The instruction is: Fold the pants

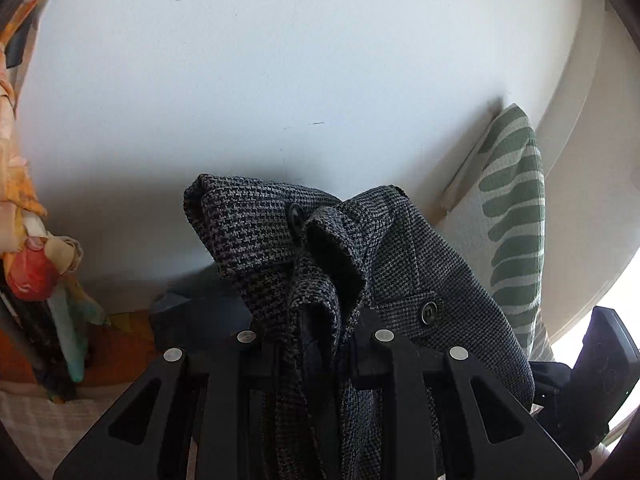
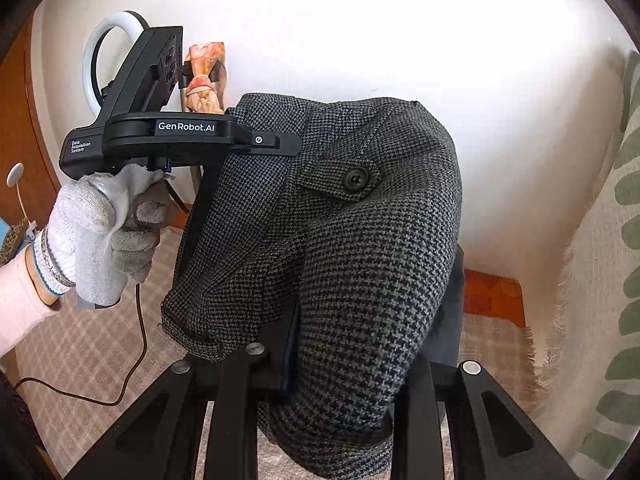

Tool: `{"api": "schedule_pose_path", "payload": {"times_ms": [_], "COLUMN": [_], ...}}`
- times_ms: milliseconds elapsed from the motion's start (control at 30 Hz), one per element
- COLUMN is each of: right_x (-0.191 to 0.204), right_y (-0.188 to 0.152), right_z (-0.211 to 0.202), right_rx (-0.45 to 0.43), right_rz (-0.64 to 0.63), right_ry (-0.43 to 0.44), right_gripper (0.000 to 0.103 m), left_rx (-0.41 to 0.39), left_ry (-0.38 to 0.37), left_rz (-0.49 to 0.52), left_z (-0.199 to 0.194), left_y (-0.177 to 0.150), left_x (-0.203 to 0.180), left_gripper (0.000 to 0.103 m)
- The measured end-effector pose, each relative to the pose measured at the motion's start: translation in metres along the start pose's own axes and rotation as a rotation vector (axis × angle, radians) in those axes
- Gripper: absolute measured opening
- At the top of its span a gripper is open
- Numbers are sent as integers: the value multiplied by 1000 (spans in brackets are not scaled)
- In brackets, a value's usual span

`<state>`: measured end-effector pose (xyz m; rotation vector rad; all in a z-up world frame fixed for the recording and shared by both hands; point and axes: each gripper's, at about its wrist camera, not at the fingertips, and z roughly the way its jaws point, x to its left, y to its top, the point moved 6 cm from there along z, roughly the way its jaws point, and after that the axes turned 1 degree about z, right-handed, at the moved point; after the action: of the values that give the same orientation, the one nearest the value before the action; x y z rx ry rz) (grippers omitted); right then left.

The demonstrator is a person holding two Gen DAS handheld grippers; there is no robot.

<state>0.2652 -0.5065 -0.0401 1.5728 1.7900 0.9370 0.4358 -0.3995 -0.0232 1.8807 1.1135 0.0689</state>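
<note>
Pants point(image 2: 360, 240) are held aloft, clamped at the waistband by left gripper point(image 1: 316, 344) and right gripper point(image 2: 336, 364); waistband corners should be kept level and taut.

Pants point(image 2: 360, 248) — coarse woven houndstooth cloth, glossy buttons; left hand-held gripper point(image 2: 276, 142) — matt plastic.

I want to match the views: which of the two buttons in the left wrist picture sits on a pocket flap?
The lower right button, on the pointed pocket flap of the pants. The upper button sits on the folded waistband.
</note>
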Motion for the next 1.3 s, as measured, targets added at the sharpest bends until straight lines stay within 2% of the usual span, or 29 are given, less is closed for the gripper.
{"api": "schedule_pose_path", "payload": {"times_ms": [67, 133, 200, 267, 333, 533, 733, 933, 1000, 1033, 1167, 1300], "right_x": [-11, -20, -27, -34, -41, -51, -31, -6, 4, 8, 32, 56], "right_y": [-9, -17, -25, -26, -27, -31, -39, -41, -40, -40, -44, -50], "right_z": [15, 24, 26, 22, 16, -9, -47, -88, -101, -107, -128, -144], "right_rx": [45, 83, 96, 89, 81, 43, -26, -95, -120, -131, -178, -204], "right_rz": [33, 50, 82, 107, 142, 215, 245, 247, 249, 248, 225, 228], "right_ry": [1, -49, -72, -106, -142, -184, -194, -220, -226, -233, -271, -272], "right_gripper": [36, 44, 48, 61, 69, 70, 72, 83, 85, 86, 94, 100], "left_rx": [59, 95, 93, 85, 52, 36, 9, -33, -41, -49, -71, -65], "left_ry": [83, 136, 205, 241, 240, 249, 237, 234, 231, 228, 233, 223], "left_rz": [12, 29, 36, 32, 33, 113, 137, 182, 196, 204, 239, 243], "left_z": [19, 29, 28, 20, 5, -38, -81, -122, -137, -146, -176, -200], "left_y": [-7, -11, -10, -5, -1, -6, -6, -15, -22, -26, -45, -67], "left_x": [7, 12, 20, 27, 29, 13, -4, -30, -38, -41, -55, -63], "left_gripper": [27, 27, 30, 34, 34, 34, 34, 34, 45, 54, 56, 57]}}
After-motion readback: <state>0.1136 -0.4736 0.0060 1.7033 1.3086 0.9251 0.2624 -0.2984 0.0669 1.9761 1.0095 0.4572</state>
